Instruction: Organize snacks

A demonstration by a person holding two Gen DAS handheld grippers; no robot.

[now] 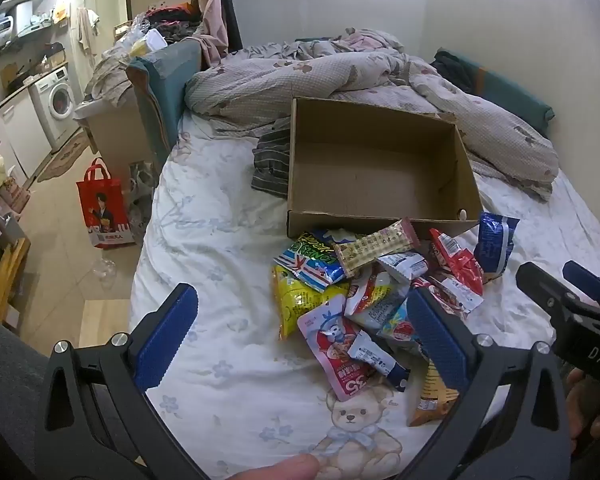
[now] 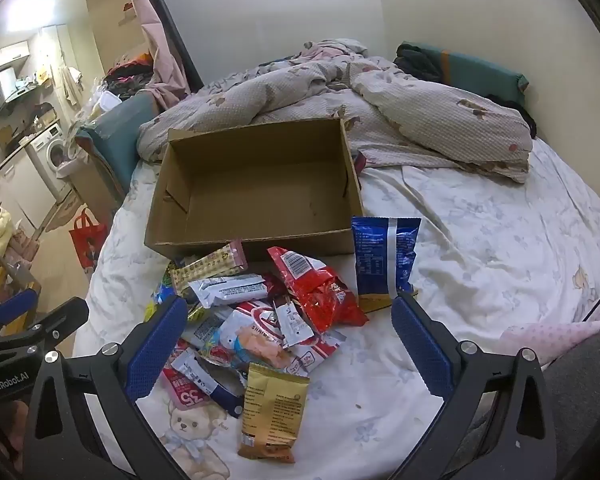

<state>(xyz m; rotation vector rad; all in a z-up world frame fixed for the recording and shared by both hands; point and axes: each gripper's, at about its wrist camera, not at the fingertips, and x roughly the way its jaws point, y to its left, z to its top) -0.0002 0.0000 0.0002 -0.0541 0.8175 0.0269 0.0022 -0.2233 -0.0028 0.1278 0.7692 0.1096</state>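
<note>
On the bed, left wrist view: the left gripper (image 1: 302,330) hangs above the snack pile (image 1: 380,292), jaws wide and holding nothing.
Pile and jaws: the pink pouch (image 1: 336,354) lies between the fingers, lower down and untouched; the rest spreads past the right-hand finger.
Box: the cardboard box (image 1: 380,168) sits empty just behind the pile, its near wall touching the packets.
Right wrist view: the right gripper (image 2: 286,342) also stands wide open, nothing gripped.
Pile and jaws there: the red packet (image 2: 320,292) and gold packet (image 2: 272,412) lie between its fingers, the blue packet (image 2: 384,260) leaning near the box corner.
Doing it well: probably take one loose top packet at a time (pinching a flat edge, not the crinkly middle) and lay it flat in the box.
</note>
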